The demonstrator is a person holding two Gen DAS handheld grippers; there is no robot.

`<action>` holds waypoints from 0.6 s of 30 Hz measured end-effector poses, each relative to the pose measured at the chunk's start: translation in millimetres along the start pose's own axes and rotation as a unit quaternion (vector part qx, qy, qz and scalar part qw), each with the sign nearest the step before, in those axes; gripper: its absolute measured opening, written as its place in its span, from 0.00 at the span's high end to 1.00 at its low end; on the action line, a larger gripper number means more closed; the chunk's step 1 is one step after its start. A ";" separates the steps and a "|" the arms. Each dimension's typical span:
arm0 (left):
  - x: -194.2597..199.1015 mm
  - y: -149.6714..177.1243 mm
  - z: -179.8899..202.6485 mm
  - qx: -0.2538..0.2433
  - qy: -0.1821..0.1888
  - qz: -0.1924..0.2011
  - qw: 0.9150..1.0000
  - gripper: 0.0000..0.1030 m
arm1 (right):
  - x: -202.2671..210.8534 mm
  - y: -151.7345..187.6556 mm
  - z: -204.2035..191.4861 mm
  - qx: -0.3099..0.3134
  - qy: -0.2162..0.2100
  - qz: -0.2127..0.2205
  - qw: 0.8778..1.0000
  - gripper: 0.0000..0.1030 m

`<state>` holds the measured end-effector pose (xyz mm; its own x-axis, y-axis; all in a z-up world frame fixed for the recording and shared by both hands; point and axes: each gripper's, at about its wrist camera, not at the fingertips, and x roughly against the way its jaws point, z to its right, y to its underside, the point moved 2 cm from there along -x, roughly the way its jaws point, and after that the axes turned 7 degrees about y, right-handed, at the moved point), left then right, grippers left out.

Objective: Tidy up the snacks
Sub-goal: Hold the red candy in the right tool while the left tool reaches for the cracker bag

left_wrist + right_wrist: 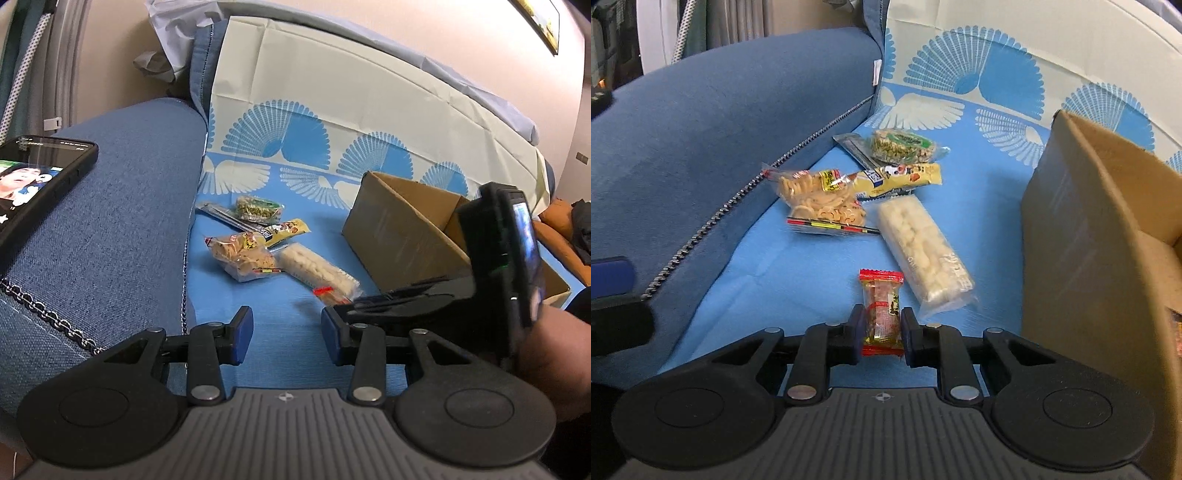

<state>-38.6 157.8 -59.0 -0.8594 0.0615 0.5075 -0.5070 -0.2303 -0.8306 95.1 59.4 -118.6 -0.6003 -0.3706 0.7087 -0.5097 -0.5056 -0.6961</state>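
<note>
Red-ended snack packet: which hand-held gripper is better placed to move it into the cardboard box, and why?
Right. The right hand-held gripper already clamps the red-ended snack packet, with the cardboard box beside it; the left hand-held gripper is empty.

Blue fabric sofa [122, 206] draped with a patterned cloth [332, 122]; beige wall [424, 29] behind

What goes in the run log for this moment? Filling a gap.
right gripper: shut on red-ended candy | left gripper: open, empty | cardboard box: right

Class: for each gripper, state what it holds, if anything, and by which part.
The right gripper grips the small red-ended candy packet across its lower half, one pad on each long side. The left gripper holds nothing.
</note>
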 end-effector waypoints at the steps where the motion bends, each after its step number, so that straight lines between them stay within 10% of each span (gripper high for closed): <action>1: -0.2 -0.4 -0.2 0.001 0.003 -0.001 1.000 0.56 | 4.5 -0.2 0.6 -0.002 0.001 -0.003 1.000 0.80; 18: 7.1 -1.7 -0.4 0.014 -0.012 0.029 0.999 0.56 | 47.2 18.1 -10.4 -0.006 0.024 -0.040 0.999 0.80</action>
<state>-43.8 159.0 -54.1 -0.8856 0.0248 0.4638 -0.4537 -0.2598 -0.8524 51.1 40.8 -98.9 -0.5860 -0.2904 0.7565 -0.5652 -0.5225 -0.6384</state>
